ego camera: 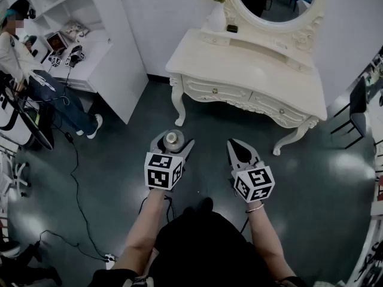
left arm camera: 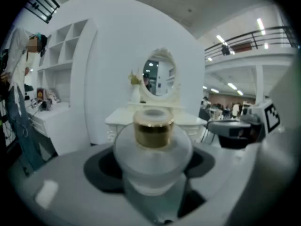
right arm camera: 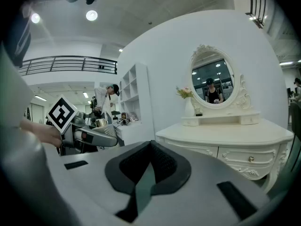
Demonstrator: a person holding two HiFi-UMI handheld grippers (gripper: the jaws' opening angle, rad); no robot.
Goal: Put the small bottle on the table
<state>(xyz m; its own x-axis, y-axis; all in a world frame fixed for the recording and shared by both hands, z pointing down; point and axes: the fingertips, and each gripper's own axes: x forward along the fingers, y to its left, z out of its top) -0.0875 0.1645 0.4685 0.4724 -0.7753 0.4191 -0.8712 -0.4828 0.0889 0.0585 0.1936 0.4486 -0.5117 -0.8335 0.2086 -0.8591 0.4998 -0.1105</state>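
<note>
One cream table (ego camera: 251, 70) ahead; left gripper (ego camera: 175, 140) tight on small bottle (left arm camera: 153, 145), right gripper (ego camera: 235, 146) closed.

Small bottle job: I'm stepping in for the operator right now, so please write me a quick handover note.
Left tongs: closed on the small bottle, which is held upright above the floor.
Right tongs: shut and empty, beside the left.
Table: the white dressing table is ahead, apart from both tongs, and its front top is bare.
Done: the bottle is in the grip.
Left: carry it to the table, set it down and release.
</note>
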